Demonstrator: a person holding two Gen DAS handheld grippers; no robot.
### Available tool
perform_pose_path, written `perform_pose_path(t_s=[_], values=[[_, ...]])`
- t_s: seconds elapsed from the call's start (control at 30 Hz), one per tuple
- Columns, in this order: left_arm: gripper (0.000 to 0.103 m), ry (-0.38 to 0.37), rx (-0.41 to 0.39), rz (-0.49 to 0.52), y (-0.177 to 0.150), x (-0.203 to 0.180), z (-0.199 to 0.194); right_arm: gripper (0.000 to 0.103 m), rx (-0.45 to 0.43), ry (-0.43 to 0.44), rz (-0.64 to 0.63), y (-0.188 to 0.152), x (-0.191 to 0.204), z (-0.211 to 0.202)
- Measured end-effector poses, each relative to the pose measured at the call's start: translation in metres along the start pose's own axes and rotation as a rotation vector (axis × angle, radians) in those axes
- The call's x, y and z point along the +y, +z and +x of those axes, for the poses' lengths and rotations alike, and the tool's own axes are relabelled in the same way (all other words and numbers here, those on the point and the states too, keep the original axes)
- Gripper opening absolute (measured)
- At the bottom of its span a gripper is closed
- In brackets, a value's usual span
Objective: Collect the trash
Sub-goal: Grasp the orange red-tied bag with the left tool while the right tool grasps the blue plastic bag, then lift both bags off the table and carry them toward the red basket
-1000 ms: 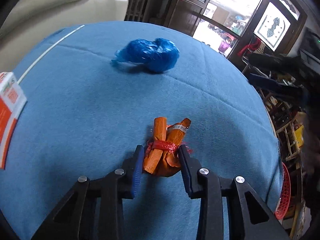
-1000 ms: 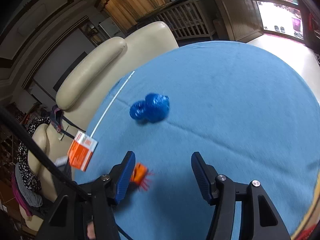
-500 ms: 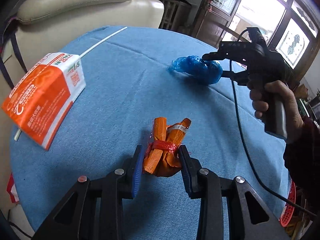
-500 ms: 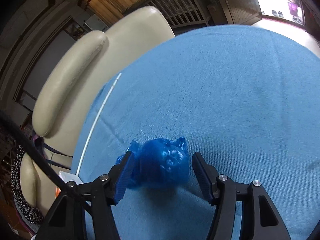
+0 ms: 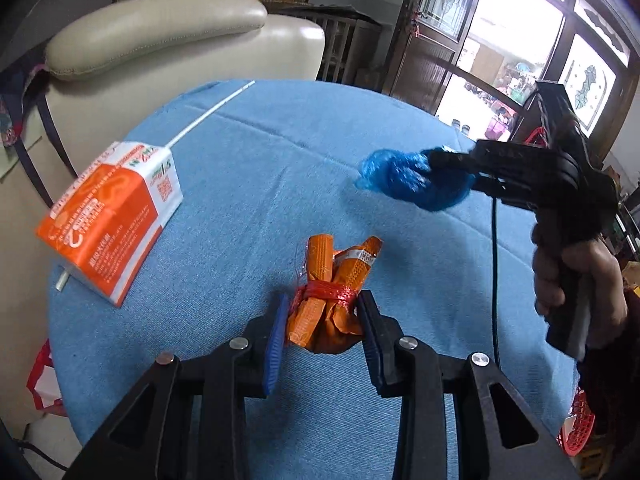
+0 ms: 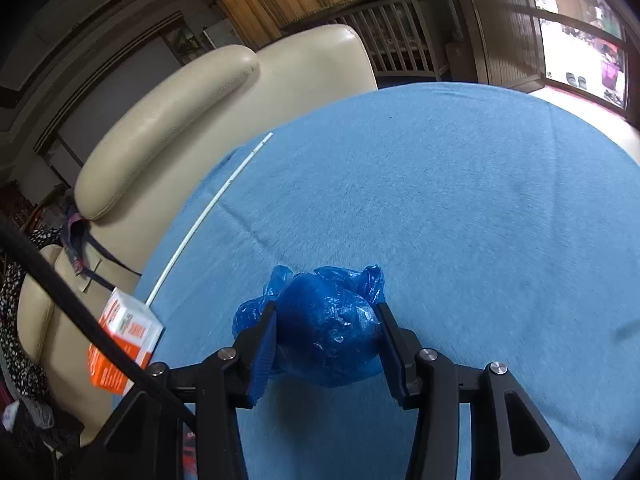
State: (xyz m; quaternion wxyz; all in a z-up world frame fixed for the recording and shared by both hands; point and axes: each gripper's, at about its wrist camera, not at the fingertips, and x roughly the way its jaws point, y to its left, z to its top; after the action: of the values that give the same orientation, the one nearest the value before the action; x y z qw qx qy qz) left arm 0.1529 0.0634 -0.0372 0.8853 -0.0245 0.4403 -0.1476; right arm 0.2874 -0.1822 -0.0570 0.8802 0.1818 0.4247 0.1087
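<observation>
Since a second ago: the left gripper (image 5: 322, 322) has lifted and swung with its load, so the orange carton (image 5: 110, 220), then only a sliver at the frame edge, now shows whole. The right gripper (image 6: 326, 334) has come forward over the blue plastic bag (image 6: 328, 328), which a second ago lay well ahead of it.

Far left, left wrist view: the cream armchair (image 5: 160, 36) stands behind the round table's blue cloth (image 5: 260, 152). The carton lies on its side near the cloth's left edge, on top of a long white straw (image 5: 208, 116) that runs toward the far rim.

Centre: the left gripper's jaws are clamped tight on the orange wrapper bundle (image 5: 332, 296), tied with red string. The pads press both sides of its lower half; the upper ends stick out forward. The bundle appears held just above the cloth.

Right: the right gripper (image 5: 450, 172) reaches in from the side, held by a person's hand (image 5: 576, 280), a black cable (image 5: 495, 280) hanging from it. The bag (image 5: 412, 180) sits between its fingers. In the right wrist view the jaws are closing, both pads already against the bag's sides, and the bag bulges out ahead. It sits low on the cloth; whether it is lifted I cannot tell.
</observation>
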Motion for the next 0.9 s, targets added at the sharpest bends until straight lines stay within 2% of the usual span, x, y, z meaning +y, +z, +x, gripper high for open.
perform_pose_path(t_s=[0.23, 0.6, 0.9], values=[[0.037, 0.028, -0.073, 0.055, -0.004, -0.029, -0.041, 0.05, -0.064, 0.039, 0.03, -0.039, -0.007, -0.072], [0.037, 0.063, -0.194, 0.173, -0.013, -0.089, -0.102, 0.05, -0.214, 0.006, 0.001, -0.099, -0.018, -0.194], [0.037, 0.096, -0.26, 0.243, -0.026, -0.125, -0.143, 0.05, -0.305, 0.01, 0.015, -0.146, -0.026, -0.267]])
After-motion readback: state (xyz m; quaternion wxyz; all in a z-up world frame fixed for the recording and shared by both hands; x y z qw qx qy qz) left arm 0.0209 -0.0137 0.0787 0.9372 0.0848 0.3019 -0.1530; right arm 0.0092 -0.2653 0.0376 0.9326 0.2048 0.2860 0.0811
